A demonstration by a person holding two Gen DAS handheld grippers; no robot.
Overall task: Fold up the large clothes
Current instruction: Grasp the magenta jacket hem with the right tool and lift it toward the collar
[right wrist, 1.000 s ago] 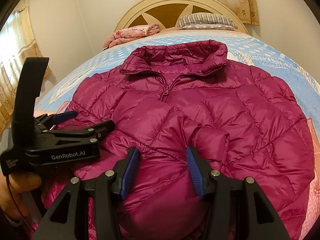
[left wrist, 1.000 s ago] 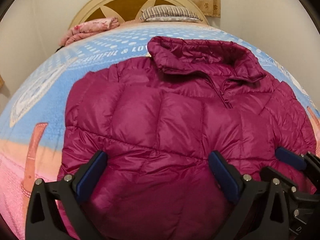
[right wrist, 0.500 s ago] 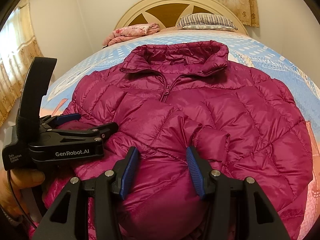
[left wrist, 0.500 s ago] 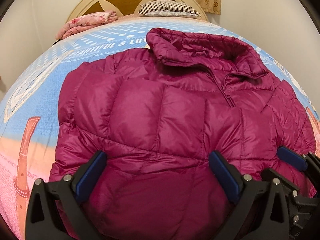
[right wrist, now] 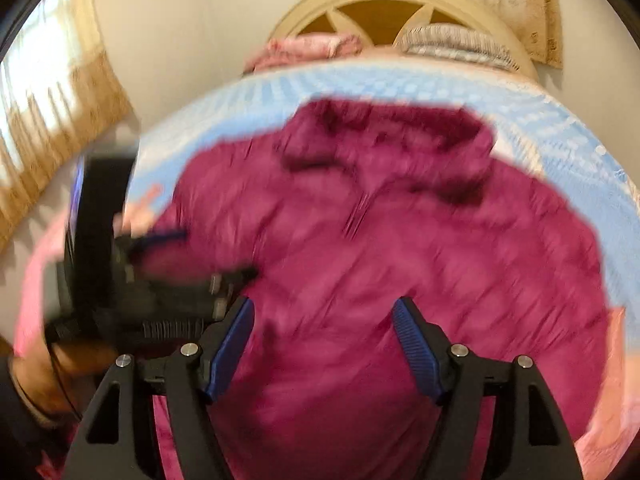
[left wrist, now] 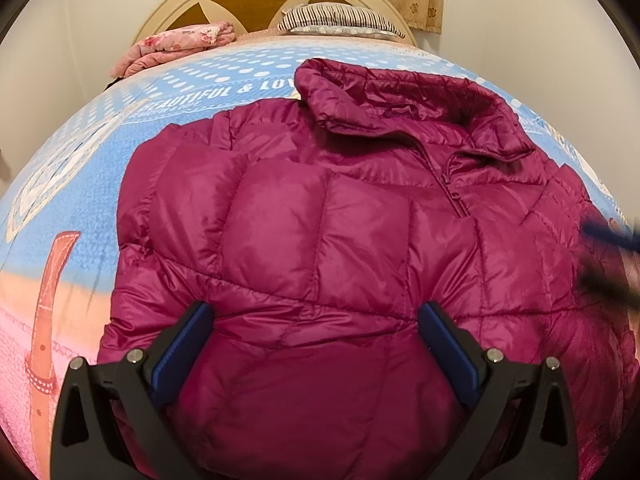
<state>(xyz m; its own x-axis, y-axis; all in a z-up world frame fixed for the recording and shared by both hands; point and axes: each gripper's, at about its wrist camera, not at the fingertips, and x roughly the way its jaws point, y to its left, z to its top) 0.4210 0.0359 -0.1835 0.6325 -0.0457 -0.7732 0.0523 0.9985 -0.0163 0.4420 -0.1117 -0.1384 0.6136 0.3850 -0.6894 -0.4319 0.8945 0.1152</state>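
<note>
Magenta quilted jacket [left wrist: 320,248] lies front-up on the bed [left wrist: 80,184], collar toward the headboard. With both sleeves apparently folded in, the next fold should take the hem with both tools at matching points and carry it evenly toward the collar. Left tool [left wrist: 316,344] hangs tilted down over the hem, spread wide and pinching nothing; right tool [right wrist: 322,344], blurred, has just been opening and seems clear of the fabric.

Both grippers gape — left gripper [left wrist: 316,344], right gripper [right wrist: 322,344] seemingly empty.
</note>
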